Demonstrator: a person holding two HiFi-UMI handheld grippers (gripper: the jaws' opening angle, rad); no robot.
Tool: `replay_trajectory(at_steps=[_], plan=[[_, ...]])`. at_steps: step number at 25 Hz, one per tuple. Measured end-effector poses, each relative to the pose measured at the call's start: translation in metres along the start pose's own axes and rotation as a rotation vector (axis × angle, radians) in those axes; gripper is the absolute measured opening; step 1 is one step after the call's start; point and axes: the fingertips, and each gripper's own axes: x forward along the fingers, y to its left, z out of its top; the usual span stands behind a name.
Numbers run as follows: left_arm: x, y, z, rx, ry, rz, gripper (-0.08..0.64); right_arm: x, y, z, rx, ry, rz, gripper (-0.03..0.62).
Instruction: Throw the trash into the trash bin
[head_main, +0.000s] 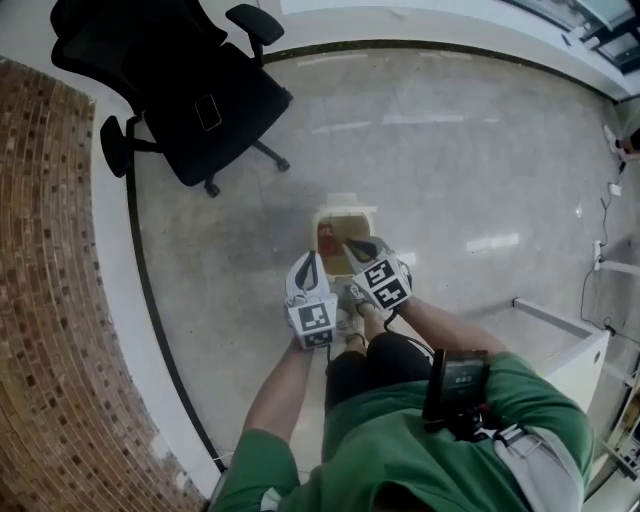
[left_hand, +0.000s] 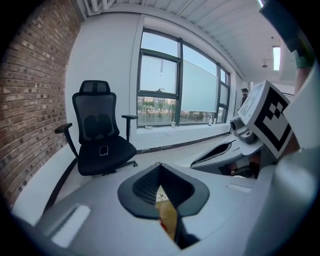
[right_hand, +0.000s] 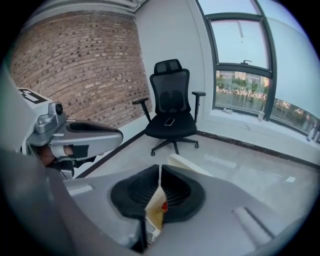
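Note:
A small cream trash bin stands on the floor right in front of the person's feet. Red trash lies inside it. Both grippers hang just above the bin, tips pointing down into it. My left gripper is shut, its tips meeting with nothing between them. My right gripper is also shut and empty. Below its tips I see the bin's tan inside with the red trash and a printed wrapper. The bin's rim shows behind the right jaws.
A black office chair with a phone on its seat stands at the far left. A brick wall runs along the left side. A white cabinet and cables are at the right.

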Motion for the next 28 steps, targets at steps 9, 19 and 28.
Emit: replay_trajectory(at_steps=[9, 19, 28], plan=[[-0.052, -0.001, 0.079, 0.078, -0.120, 0.013, 0.005, -0.092, -0.001, 0.064, 0.020, -0.151, -0.099, 0.006], [-0.123, -0.016, 0.139, 0.086, -0.280, 0.002, 0.005, -0.186, 0.015, 0.101, 0.018, -0.323, -0.193, 0.005], [-0.164, -0.041, 0.164, 0.080, -0.359, -0.007, 0.005, -0.246, 0.030, 0.108, -0.014, -0.412, -0.223, 0.005]])
